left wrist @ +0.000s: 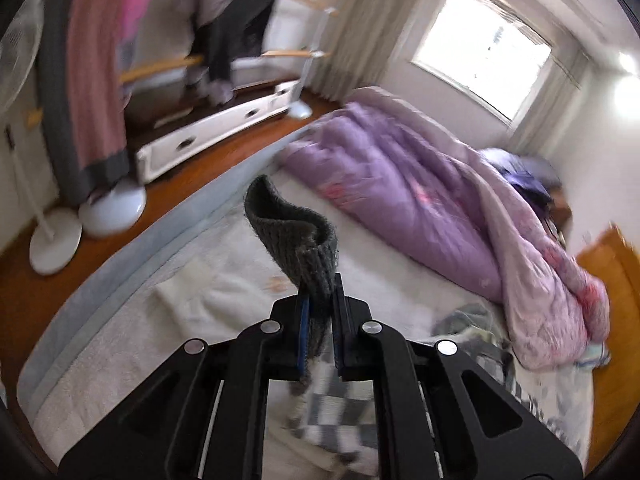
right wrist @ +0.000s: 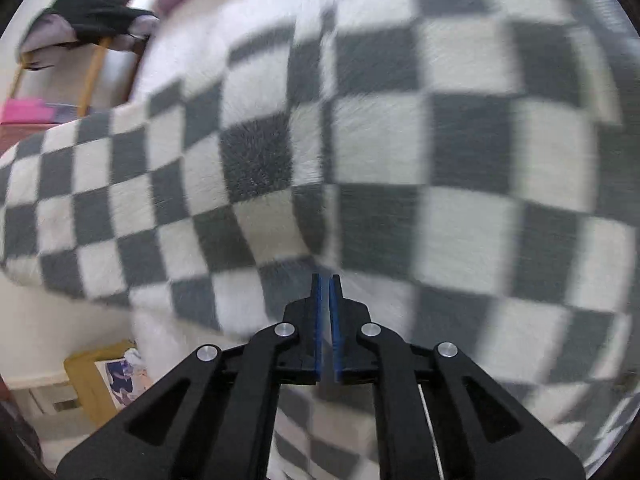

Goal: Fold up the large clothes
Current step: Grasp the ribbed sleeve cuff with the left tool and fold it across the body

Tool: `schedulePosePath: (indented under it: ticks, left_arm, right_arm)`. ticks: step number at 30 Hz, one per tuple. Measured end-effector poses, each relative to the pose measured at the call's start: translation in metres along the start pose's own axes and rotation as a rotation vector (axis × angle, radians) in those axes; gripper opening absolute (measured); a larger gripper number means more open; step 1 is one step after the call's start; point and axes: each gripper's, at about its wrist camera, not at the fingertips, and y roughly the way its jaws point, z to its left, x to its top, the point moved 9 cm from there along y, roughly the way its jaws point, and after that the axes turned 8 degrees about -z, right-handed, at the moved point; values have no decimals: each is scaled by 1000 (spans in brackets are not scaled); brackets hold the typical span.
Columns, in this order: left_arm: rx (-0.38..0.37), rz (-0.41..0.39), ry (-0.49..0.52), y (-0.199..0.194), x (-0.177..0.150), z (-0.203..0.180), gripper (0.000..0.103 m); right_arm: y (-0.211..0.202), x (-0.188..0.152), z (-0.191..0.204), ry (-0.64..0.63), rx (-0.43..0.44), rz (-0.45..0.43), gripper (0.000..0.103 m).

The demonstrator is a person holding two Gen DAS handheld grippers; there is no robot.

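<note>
In the left wrist view my left gripper (left wrist: 319,280) is shut on a grey ribbed knit edge (left wrist: 294,236) of a checkered garment. That edge curls up above the fingertips, and grey-and-white checked cloth (left wrist: 340,408) hangs below the jaws over the bed. In the right wrist view the same checkered garment (right wrist: 360,140) fills nearly the whole frame, close to the camera. My right gripper (right wrist: 325,278) has its jaws nearly together, with the tips at the fabric; whether cloth is pinched between them does not show.
A white bed sheet (left wrist: 140,320) lies below, with a purple and pink quilt (left wrist: 420,196) bunched on the far side. A clothes rack (left wrist: 160,68) with hanging garments, a white drawer unit (left wrist: 212,136) and fan bases (left wrist: 112,208) stand on the wooden floor. A window (left wrist: 484,48) is at the back right.
</note>
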Motion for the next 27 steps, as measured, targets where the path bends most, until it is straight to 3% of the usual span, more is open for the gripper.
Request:
schedulePosePath:
  ticks: [3,8,15,21,24,27]
  left_arm:
    - [-57,-18,50,-6,-12,-83,9]
    - [-137,29,121,6,-65,-205,9]
    - [-241,190,230,35,-199,-353,9]
    - [-267,347,334,73,-320,-416,9]
    - [-245,441,382,92,-373,-425,9]
    - [-214,500,414,102,-406,-423,9]
  right_arm:
    - [-50,-7,-33,20,38,-44,6]
    - [-132,-26,-122,57,-15,-134,6]
    - [-232,-47,-257,173,-136,-254,6]
    - [-297,-74,-360,319,-220,-350,6]
    - [-323,-87,-405,404,-249,-395,6]
    - [-347,-98,-450,492,-271,-451,6]
